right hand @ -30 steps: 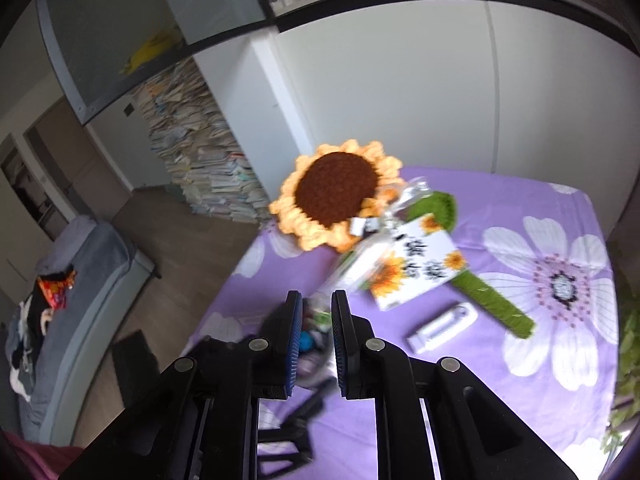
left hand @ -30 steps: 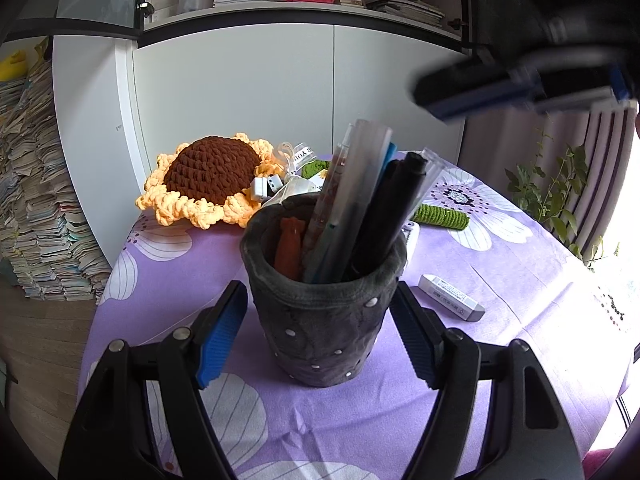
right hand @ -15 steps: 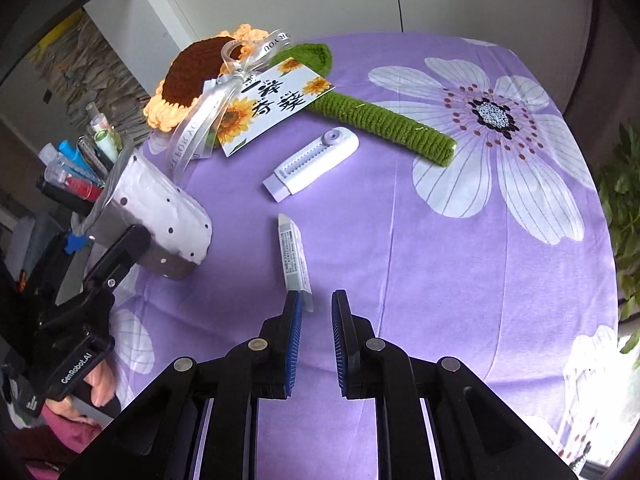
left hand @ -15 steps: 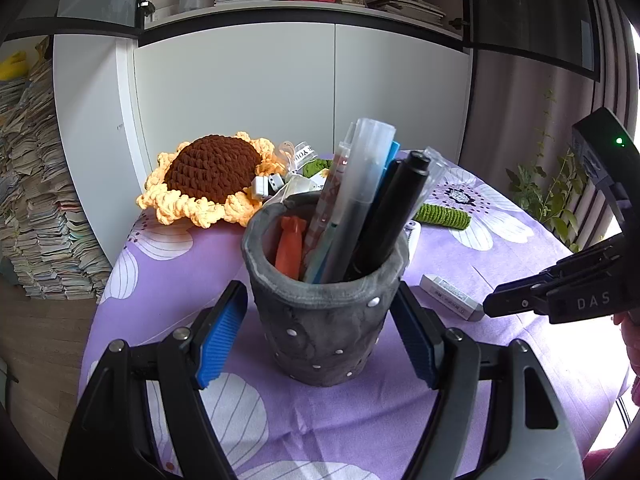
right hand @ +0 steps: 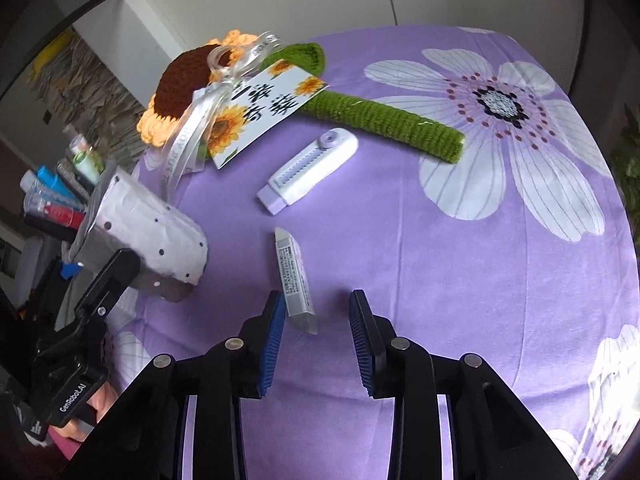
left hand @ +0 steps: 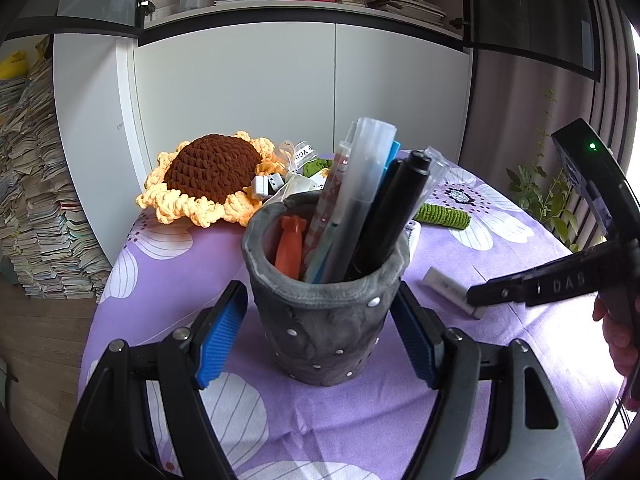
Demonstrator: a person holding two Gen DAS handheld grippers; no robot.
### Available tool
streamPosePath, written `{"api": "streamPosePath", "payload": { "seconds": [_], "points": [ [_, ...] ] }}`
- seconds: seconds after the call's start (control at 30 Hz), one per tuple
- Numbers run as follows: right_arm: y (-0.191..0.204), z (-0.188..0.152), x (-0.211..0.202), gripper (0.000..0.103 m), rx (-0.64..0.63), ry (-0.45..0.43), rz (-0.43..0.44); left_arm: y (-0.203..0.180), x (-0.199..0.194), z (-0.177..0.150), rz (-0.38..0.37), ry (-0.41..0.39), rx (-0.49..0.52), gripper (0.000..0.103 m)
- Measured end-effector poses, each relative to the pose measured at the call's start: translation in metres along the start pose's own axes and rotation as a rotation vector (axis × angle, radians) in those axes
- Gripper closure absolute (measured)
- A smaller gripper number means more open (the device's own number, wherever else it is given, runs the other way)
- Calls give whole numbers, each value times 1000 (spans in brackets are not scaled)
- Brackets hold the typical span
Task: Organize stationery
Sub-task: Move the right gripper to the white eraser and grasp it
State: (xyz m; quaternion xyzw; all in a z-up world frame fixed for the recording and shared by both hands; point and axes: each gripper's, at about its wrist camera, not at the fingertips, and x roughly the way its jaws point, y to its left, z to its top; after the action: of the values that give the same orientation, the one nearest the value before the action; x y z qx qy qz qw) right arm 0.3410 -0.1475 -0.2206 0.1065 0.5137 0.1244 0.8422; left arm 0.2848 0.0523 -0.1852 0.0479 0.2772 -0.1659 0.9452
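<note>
Black hand-held gripper (right hand: 316, 316) with ribbed blue pads, silver screws, "GenRobot.AI" lettering

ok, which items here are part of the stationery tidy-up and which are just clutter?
Job:
- eraser, between the opening right claw, not gripped
- pen holder, between the left claw
- pens in the holder
- white-lilac correction tape

Lying about:
- crochet sunflower
- sunflower card
- ribbon

The eraser (right hand: 295, 280) lies on the table (right hand: 440, 260) between pen cup (right hand: 152, 236) and correction tape (right hand: 308, 170).
</note>
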Motion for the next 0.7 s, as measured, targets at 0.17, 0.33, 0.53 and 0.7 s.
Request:
{"api": "streamPosePath", "payload": {
  "seconds": [0.17,0.33,0.53,0.7],
  "points": [
    [-31,5,-9,70,112,-33,-62,0,0,0,2,-4,4,30],
    [-14,10,-16,70,44,-48,-64,-1,0,0,2,-4,3,30],
    [26,31,2,70,-123,13,-137,-1,0,-1,3,-4,4,30],
    [43,45,20,70,-192,80,-181,-1,0,-1,2,-4,4,30]
  ]
}}
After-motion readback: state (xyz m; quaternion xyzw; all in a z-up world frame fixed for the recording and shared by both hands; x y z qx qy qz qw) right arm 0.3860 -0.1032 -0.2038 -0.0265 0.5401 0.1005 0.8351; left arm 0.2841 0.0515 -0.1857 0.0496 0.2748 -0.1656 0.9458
